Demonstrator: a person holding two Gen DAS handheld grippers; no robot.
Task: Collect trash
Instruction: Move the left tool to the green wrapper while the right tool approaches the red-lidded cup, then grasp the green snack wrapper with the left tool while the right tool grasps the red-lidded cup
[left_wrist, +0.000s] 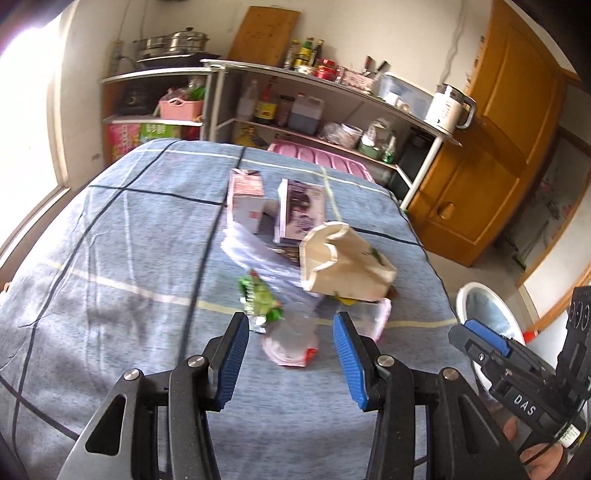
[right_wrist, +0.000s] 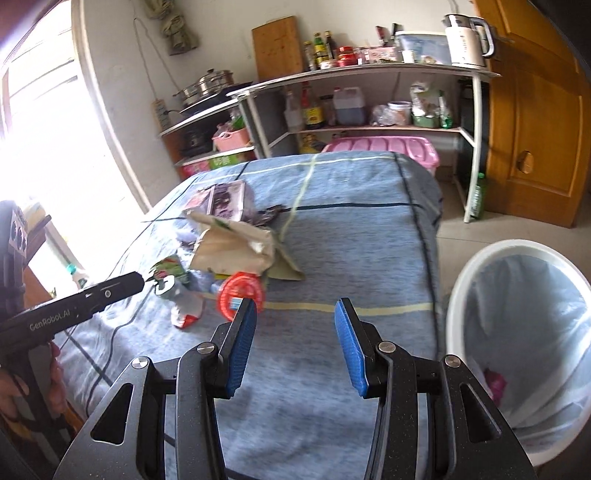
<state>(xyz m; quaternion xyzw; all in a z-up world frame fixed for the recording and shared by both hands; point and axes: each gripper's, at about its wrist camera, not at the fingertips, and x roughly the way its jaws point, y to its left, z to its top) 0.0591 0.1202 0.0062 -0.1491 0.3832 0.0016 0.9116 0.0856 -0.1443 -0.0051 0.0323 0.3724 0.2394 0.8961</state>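
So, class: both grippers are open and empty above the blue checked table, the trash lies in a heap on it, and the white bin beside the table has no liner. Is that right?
Not quite. The white bin does have a liner: the right wrist view shows a clear plastic bag inside it. The rest holds: the left gripper and the right gripper are open and empty, and the trash heap lies on the table.

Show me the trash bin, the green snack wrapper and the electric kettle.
trash bin (right_wrist: 456, 280), right wrist view, on its white rim.
green snack wrapper (left_wrist: 258, 295), left wrist view, on its crumpled middle.
electric kettle (right_wrist: 463, 42), right wrist view, on its white body.
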